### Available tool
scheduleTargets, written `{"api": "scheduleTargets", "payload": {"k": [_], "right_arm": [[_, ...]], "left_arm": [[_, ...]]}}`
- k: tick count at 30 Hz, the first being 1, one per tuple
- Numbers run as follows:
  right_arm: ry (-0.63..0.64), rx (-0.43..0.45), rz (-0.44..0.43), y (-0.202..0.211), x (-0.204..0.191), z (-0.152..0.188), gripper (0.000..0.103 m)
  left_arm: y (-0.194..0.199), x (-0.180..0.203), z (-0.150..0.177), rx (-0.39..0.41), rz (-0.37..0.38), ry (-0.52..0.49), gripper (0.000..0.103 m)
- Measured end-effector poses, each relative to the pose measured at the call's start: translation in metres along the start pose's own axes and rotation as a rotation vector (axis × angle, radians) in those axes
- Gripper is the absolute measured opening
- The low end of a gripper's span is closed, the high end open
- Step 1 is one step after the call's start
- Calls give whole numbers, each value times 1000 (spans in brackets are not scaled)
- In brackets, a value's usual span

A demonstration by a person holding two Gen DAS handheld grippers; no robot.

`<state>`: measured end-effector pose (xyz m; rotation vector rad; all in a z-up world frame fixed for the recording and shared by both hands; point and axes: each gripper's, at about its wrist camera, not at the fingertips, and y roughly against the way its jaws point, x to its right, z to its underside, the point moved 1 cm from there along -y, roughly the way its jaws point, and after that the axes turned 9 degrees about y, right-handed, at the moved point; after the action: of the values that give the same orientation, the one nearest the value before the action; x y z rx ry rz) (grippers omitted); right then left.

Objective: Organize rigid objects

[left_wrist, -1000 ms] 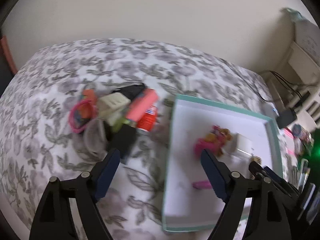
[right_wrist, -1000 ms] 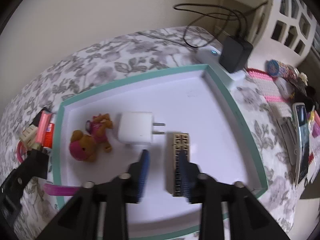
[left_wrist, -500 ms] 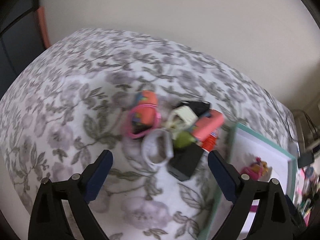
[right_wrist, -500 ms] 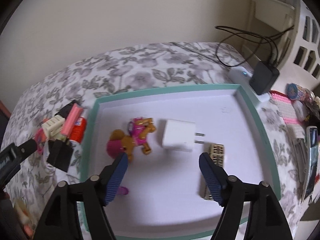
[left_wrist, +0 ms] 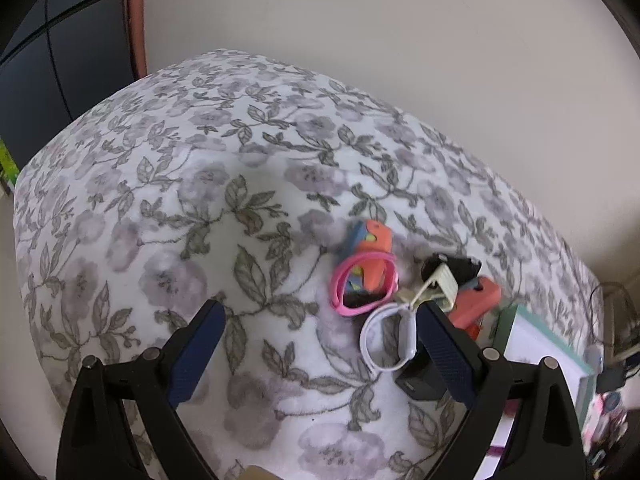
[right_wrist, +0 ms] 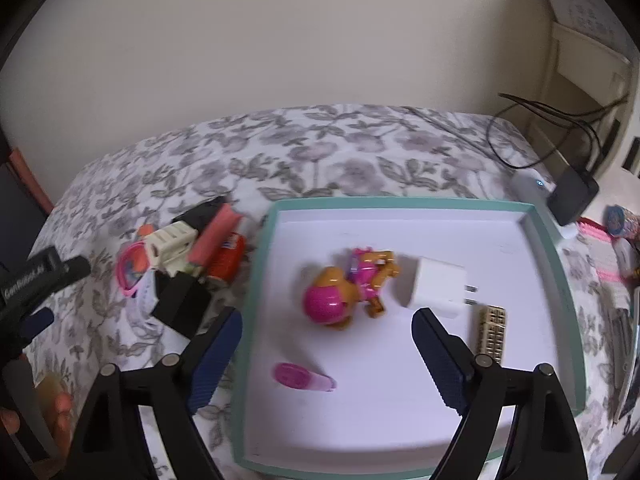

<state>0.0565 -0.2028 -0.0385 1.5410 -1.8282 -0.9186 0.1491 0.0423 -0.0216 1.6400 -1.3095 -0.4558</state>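
Note:
My left gripper point(left_wrist: 320, 312) stands open over the floral bed cover, with nothing between its fingers. Just to its right lies a pile: a pink ring point(left_wrist: 362, 286), an orange and blue toy point(left_wrist: 370, 238), a white band point(left_wrist: 386, 338), a cream clip point(left_wrist: 434, 286), a coral bar point(left_wrist: 478, 304) and a black box point(left_wrist: 420, 376). My right gripper point(right_wrist: 326, 318) hangs over the teal-rimmed tray point(right_wrist: 260, 280), its jaws opening and holding nothing. In the tray lie a pink and brown toy dog point(right_wrist: 348, 288), a white charger point(right_wrist: 438, 286), a gold block point(right_wrist: 492, 334) and a pink tube point(right_wrist: 302, 376).
A black power adapter point(right_wrist: 572, 196) with cables sits past the tray's far right corner. Small clutter and a pink mat point(right_wrist: 600, 248) line the right edge. A wall runs behind the bed. My left gripper's body point(right_wrist: 36, 280) and a hand point(right_wrist: 60, 404) show at the right wrist view's left edge.
My left gripper swung left from over the tray to the pile and bare bed cover. My right gripper opened off the gold block, left it in the tray, and drew back to the left.

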Motion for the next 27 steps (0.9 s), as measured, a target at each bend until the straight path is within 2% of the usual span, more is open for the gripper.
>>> {"api": "scheduleTargets", "payload": {"k": [4, 6, 13, 20, 24, 27], "right_arm": [[31, 23, -26, 3, -15, -10, 91], [53, 38, -34, 4, -23, -17, 101], [64, 37, -86, -10, -42, -41, 102], [34, -19, -142, -36, -55, -64, 101], [44, -52, -176, -50, -67, -71, 93], [59, -84, -206, -59, -80, -68, 89]], "left_arm": [[0, 1, -7, -8, 19, 32, 96], [-3, 3, -11, -19, 16, 48, 96], [-17, 10, -28, -43, 15, 93, 96], [-47, 6, -47, -100, -20, 144, 97], [-61, 0, -51, -119, -47, 119, 97], [-70, -8, -51, -147, -38, 113, 97]]}}
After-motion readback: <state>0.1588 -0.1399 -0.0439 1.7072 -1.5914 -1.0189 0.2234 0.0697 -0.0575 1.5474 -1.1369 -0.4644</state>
